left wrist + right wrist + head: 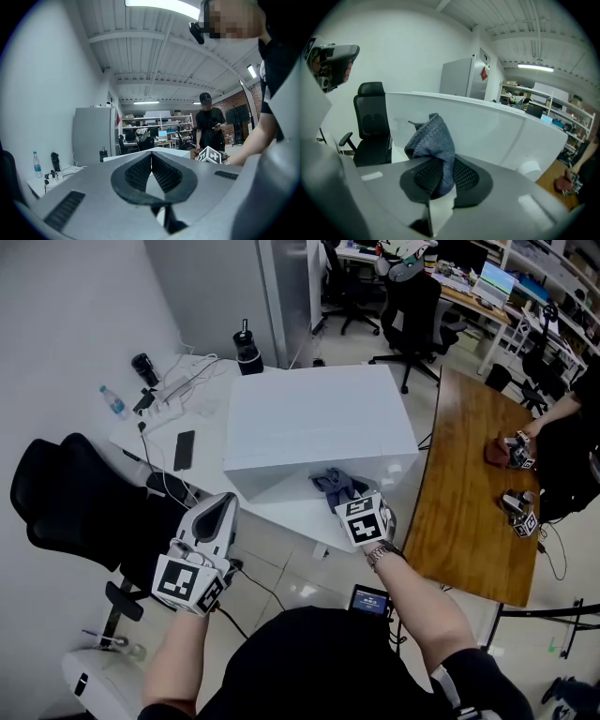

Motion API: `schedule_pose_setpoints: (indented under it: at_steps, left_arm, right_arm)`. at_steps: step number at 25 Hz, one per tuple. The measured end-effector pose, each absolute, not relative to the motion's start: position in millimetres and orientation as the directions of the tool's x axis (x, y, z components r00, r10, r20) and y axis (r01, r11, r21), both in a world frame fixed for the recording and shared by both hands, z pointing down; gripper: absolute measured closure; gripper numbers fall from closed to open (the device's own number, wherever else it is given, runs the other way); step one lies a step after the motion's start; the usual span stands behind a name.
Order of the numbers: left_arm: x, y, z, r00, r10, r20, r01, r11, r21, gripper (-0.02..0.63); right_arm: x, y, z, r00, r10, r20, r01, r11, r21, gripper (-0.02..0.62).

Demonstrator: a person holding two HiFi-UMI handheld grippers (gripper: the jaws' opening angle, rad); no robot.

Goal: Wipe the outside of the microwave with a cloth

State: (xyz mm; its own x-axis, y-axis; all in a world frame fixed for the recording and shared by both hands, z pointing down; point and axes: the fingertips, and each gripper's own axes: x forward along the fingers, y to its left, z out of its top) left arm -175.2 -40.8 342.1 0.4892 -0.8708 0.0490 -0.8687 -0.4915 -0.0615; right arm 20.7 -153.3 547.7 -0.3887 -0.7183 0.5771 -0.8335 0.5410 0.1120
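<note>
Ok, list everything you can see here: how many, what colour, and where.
microwave: one, white, centre of the white table
cloth: one, grey-blue, at the microwave's front
phone: one, black, left of the microwave
water bottle: one, clear, table's far left
flask: one, black, behind the microwave
office chair: one nearby, black, left
wooden table: one, brown, right
left gripper: grey, shut, empty
right gripper: grey, shut on the cloth
</note>
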Motion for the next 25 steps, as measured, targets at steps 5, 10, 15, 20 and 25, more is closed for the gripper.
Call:
schedule_pose_setpoints:
  at_steps: [5,10,15,20,25]
  left_arm:
    - [-150,-42,342,0.495,-0.867,0.057,-0.865,-0.498,-0.066,0.600]
    - [-127,-42,340,0.498,-0.865,0.062,-0.862,-0.501,-0.073,0.600]
    - [-105,-40,338,0.502,-0.862,0.065,-0.858,-0.506,-0.082,0.600]
    - [-85,-39,336,0.509,-0.858,0.071,-0.854,-0.514,-0.084,0.600]
    - [-67,-36,337,0.511,-0.856,0.077,-0.852,-0.516,-0.085,0.600]
  right_arm:
    - [58,-157,547,-0.362,-0.732,0.577,-0.853,0.509,0.112,0.543]
    - [88,-158,547,-0.344,-0.743,0.574,-0.867,0.486,0.109,0.543]
    - [112,-157,544,-0.339,-0.750,0.567,-0.874,0.475,0.106,0.543]
    - [131,-153,541,-0.340,-0.752,0.565,-0.875,0.473,0.102,0.543]
    - [147,-150,541,-0.346,-0.751,0.562,-0.874,0.476,0.099,0.543]
